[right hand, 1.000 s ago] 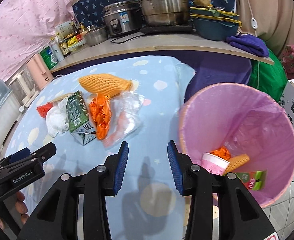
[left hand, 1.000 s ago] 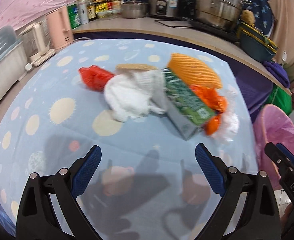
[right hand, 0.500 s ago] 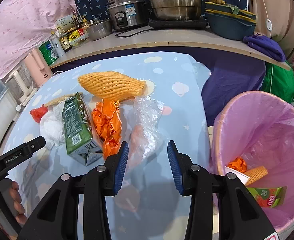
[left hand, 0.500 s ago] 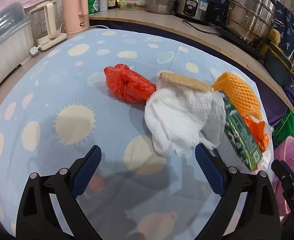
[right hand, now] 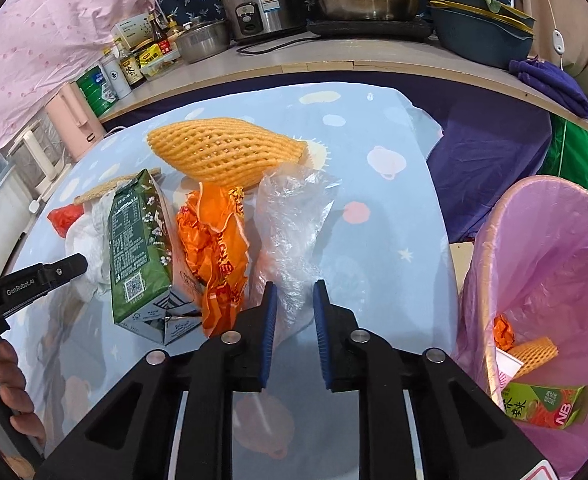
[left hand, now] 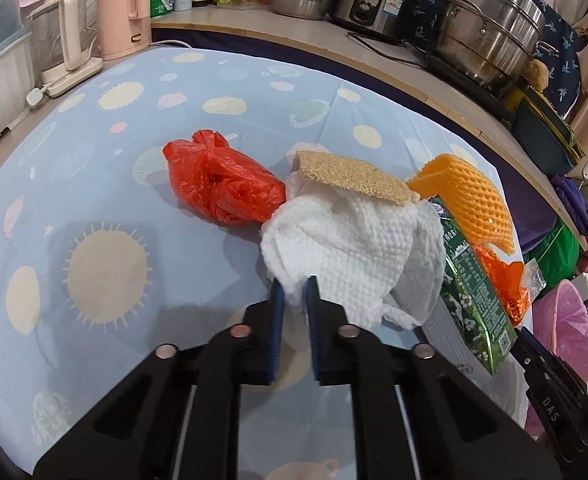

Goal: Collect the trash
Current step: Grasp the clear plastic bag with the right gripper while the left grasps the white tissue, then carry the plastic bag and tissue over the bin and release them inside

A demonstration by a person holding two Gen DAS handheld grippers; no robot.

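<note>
My left gripper point(left hand: 294, 292) is shut on the near edge of a crumpled white paper towel point(left hand: 358, 240), which carries a tan scouring pad point(left hand: 354, 178). A red plastic bag point(left hand: 222, 184) lies to its left. To the right lie a green carton point(left hand: 474, 292), an orange foam net point(left hand: 466, 196) and an orange wrapper point(left hand: 506, 280). My right gripper point(right hand: 293, 300) is narrowly open with a clear plastic bag point(right hand: 294, 220) between its jaws, not gripped. The carton point(right hand: 138, 248), wrapper point(right hand: 214, 248) and foam net point(right hand: 222, 152) lie left of it.
A pink-lined trash bin point(right hand: 542, 272) stands off the table's right edge and holds a cup, a foam net and a green carton. The counter behind carries pots point(left hand: 490, 40), a rice cooker point(right hand: 262, 8), bottles and a pink kettle point(left hand: 122, 8). The table has a blue patterned cloth point(left hand: 94, 184).
My left gripper moved forward to the paper towel and closed on its edge. My right gripper moved forward onto the clear plastic bag, its jaws staying narrowly open.
</note>
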